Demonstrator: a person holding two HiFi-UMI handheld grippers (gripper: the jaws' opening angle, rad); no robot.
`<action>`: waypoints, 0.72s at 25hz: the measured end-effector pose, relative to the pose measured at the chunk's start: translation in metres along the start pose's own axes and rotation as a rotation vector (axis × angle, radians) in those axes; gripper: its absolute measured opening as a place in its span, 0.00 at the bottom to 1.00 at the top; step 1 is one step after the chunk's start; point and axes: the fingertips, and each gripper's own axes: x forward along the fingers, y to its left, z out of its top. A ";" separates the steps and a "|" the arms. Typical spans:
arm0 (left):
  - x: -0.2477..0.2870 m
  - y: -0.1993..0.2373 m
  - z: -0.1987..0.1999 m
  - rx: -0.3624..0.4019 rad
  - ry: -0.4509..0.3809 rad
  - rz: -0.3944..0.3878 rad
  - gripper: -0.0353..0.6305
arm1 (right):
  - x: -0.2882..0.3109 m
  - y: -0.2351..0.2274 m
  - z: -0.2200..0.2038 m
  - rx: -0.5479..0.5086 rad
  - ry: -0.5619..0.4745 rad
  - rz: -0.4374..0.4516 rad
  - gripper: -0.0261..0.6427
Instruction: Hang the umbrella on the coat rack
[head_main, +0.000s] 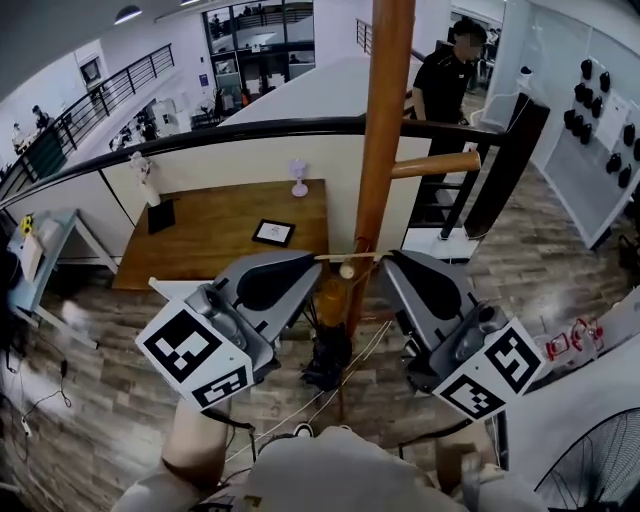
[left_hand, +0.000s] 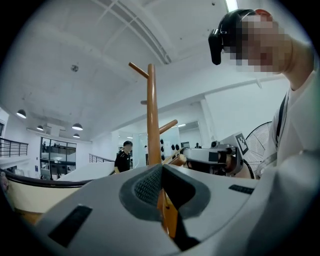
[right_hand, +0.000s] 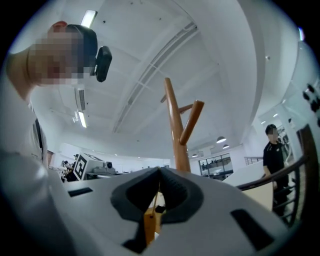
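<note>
Both left tongs (head_main: 314, 259) and right tongs (head_main: 386, 256) pinched the umbrella cord (head_main: 340, 257) taut, presumably to loop over a coat rack (head_main: 385, 120) peg (head_main: 435, 165).

Umbrella (head_main: 326, 358) just beside coat rack (head_main: 385, 120)

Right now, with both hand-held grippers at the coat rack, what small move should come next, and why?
Probably raise both together toward the peg. The left hand-held gripper and right hand-held gripper are shut on the umbrella, its cord stretched between them beside the pole; the peg sits higher, so the cord cannot loop over it yet.
</note>
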 end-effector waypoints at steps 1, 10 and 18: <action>0.001 0.001 -0.002 -0.003 0.007 -0.008 0.06 | 0.000 -0.001 -0.002 -0.003 0.005 -0.015 0.06; 0.024 0.005 -0.027 -0.029 0.054 -0.071 0.06 | -0.005 -0.021 -0.030 0.007 0.069 -0.125 0.06; 0.039 0.004 -0.050 -0.039 0.093 -0.099 0.06 | -0.002 -0.027 -0.061 0.022 0.138 -0.152 0.06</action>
